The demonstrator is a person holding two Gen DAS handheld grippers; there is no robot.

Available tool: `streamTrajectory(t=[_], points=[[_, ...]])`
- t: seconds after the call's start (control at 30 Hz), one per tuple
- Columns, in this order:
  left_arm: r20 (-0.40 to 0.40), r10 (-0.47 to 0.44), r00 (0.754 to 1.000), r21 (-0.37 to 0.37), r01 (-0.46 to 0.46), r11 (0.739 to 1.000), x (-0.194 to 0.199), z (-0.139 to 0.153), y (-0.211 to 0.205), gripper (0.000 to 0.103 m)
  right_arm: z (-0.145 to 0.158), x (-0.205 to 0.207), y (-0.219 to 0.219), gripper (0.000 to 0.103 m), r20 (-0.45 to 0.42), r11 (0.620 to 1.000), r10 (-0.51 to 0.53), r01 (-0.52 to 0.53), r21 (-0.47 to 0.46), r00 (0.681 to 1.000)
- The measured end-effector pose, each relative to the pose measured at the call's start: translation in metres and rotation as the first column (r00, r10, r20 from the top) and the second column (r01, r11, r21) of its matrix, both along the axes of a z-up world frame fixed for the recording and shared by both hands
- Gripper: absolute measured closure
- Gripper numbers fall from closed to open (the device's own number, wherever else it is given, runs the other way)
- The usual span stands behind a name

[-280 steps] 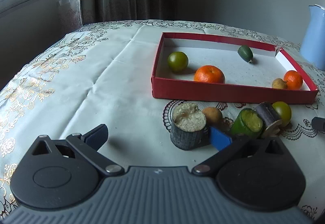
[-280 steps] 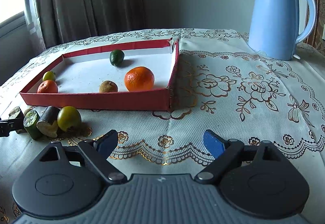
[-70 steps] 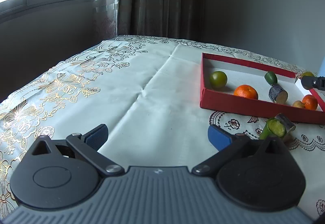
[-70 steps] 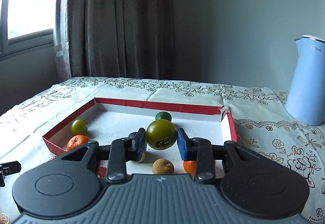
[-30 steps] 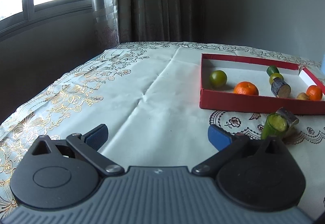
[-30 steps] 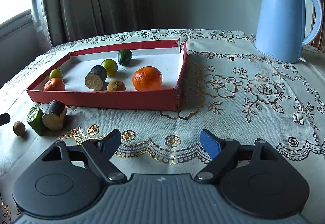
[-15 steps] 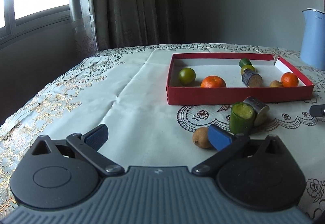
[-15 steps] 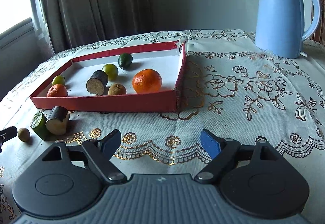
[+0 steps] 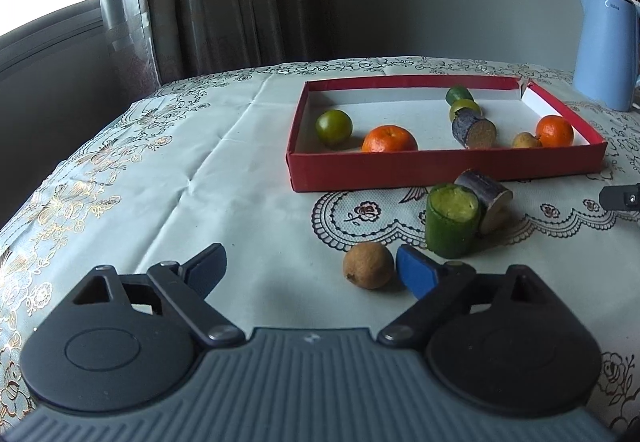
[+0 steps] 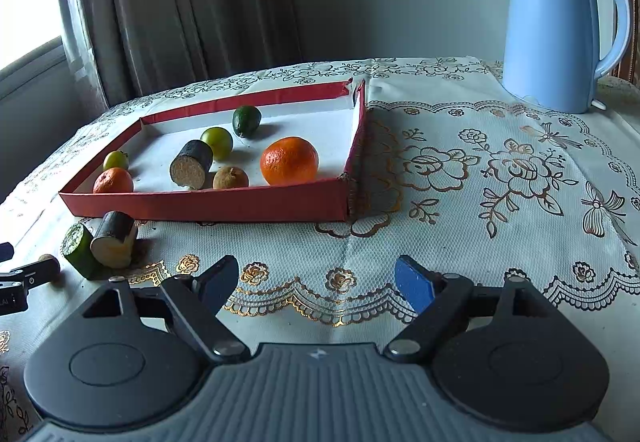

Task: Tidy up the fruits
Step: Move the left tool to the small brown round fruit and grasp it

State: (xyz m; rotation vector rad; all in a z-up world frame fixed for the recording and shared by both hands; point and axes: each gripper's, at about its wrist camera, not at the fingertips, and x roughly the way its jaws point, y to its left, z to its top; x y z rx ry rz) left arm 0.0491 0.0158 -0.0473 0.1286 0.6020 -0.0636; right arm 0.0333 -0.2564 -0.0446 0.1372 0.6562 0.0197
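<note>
A small brown fruit (image 9: 368, 265) lies on the tablecloth between my left gripper's (image 9: 310, 264) fingers, close to the right blue pad. The jaws are closing, and neither pad presses on the fruit. Just beyond stand a green cane piece (image 9: 452, 224) and a dark cane piece (image 9: 486, 197), touching each other. The red tray (image 9: 440, 165) behind them holds two oranges, several green fruits, a dark cane piece (image 9: 474, 127) and a brown fruit. My right gripper (image 10: 316, 280) hovers open over the lace cloth in front of the tray (image 10: 240, 205), nothing between its fingers.
A blue kettle (image 10: 556, 25) stands at the back right of the table. Curtains and a window sill lie behind the table's far left edge. One finger of the left gripper (image 10: 36, 270) shows at the left edge of the right wrist view.
The left gripper has come closer to the loose pieces, and the brown fruit now sits between its fingers, which have narrowed a little. The right gripper has stayed put.
</note>
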Motion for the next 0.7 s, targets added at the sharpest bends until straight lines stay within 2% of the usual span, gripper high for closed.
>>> streamTrajectory(t=[0.1,0.3,0.37,0.43,0.7], points=[[-0.014,-0.002,1.0,-0.022,0.002,1.0,0.001,-0.001,0.003,0.022,0.0,0.0,0.0,0.017,0.0,1.0,0.0,0.0,-0.001,1.0],[-0.021,-0.033,0.999,-0.042,0.032,0.999,0.002,-0.001,0.002,0.053,0.001,0.0,0.0,0.017,0.0,1.0,-0.001,0.001,0.002,1.0],[-0.017,-0.037,0.999,-0.031,0.037,0.999,0.0,-0.001,-0.001,0.071,0.001,0.0,0.0,0.017,0.0,1.0,-0.001,0.001,0.001,1.0],[-0.011,-0.029,1.0,-0.014,0.029,0.999,-0.001,0.0,-0.004,0.079,0.001,0.0,0.0,0.017,0.0,1.0,-0.001,0.001,0.002,1.0],[0.025,-0.013,1.0,-0.01,0.013,1.0,-0.006,0.009,-0.004,0.079,0.001,0.0,0.0,0.017,0.0,1.0,-0.001,0.001,0.001,1.0]])
